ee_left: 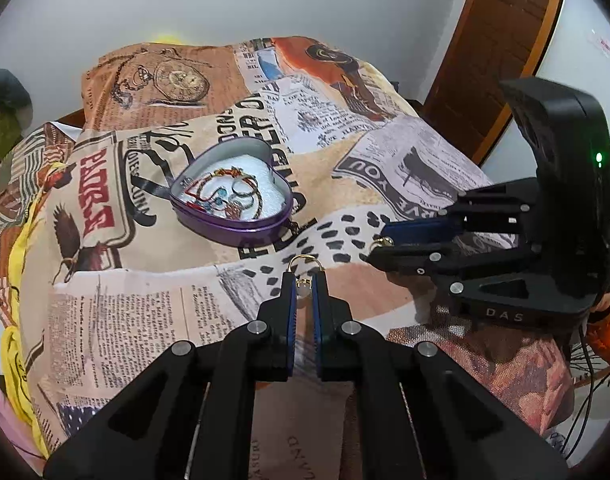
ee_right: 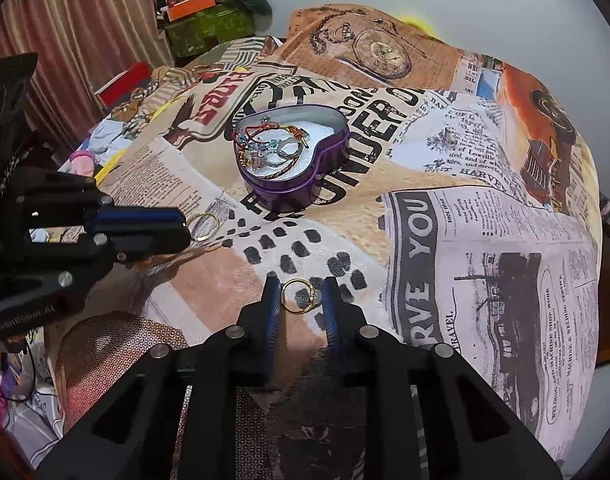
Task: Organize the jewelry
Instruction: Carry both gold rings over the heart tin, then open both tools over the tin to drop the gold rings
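Here, in the left wrist view, the left gripper (ee_left: 304, 282) has its blue-padded fingers nearly pressed together, pinching a thin gold hoop ring (ee_left: 304, 261) that arcs up just past the fingertips, with a small pale bead between them. The right gripper (ee_left: 379, 242) reaches in from the right, close to the cloth, and a bit of gold shows at its tip; from here I cannot tell whether its jaws are parted. Beyond both sits the purple heart-shaped tin (ee_left: 241, 232), its white lining holding tangled bracelets and rings (ee_left: 225, 192).

The right wrist view shows what the first hides: the right gripper (ee_right: 301, 298) is spread, fingers on either side of a gold ring with a pale stone (ee_right: 301, 295) lying flat on the cloth, not yet squeezed. The left gripper (ee_right: 187, 226) comes in from the left, its hoop (ee_right: 204, 226) projecting at the tip. The tin (ee_right: 305, 184) stands well beyond, open, its jewellery (ee_right: 273, 148) heaped toward the near left.

Everything rests on a tabletop draped in a newspaper-print cloth (ee_right: 485, 240) with a pocket-watch motif. A plain pale wall and brown wooden door (ee_left: 501, 40) stand behind in one view, a ribbed curtain (ee_right: 73, 32) and piled boxes in the other
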The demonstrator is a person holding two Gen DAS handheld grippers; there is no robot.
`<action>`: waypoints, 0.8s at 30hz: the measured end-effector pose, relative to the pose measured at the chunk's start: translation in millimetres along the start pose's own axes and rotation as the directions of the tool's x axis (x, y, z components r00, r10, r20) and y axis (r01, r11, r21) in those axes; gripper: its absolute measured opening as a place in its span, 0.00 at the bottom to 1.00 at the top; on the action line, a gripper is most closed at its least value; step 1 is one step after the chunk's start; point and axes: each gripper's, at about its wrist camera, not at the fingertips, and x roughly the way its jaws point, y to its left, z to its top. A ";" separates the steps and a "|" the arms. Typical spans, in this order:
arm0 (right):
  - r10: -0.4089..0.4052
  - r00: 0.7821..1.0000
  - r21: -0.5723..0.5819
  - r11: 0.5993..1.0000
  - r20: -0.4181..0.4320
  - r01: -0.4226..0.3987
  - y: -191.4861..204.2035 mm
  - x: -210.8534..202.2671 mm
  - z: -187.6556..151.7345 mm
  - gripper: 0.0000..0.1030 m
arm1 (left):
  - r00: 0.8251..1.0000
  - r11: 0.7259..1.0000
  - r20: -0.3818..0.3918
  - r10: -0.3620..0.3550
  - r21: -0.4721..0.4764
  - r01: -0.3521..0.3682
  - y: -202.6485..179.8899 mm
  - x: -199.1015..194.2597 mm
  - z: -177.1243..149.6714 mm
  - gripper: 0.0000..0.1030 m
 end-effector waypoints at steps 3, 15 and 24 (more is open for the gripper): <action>-0.012 1.000 0.006 1.000 0.013 0.012 -0.2 -3.2 0.8 0.18 | 1.000 1.000 0.014 0.007 -0.005 -0.007 2.4 -3.7 3.3 0.06; 0.004 0.988 0.043 0.999 0.157 -0.011 -0.3 -33.9 33.7 0.18 | 0.994 0.999 0.102 0.048 -0.022 -0.046 21.2 -24.5 28.7 0.06; 0.017 0.975 0.027 0.999 0.221 -0.024 7.0 -33.3 64.5 0.18 | 0.987 0.996 0.141 0.083 -0.044 -0.078 44.1 -26.4 46.5 0.06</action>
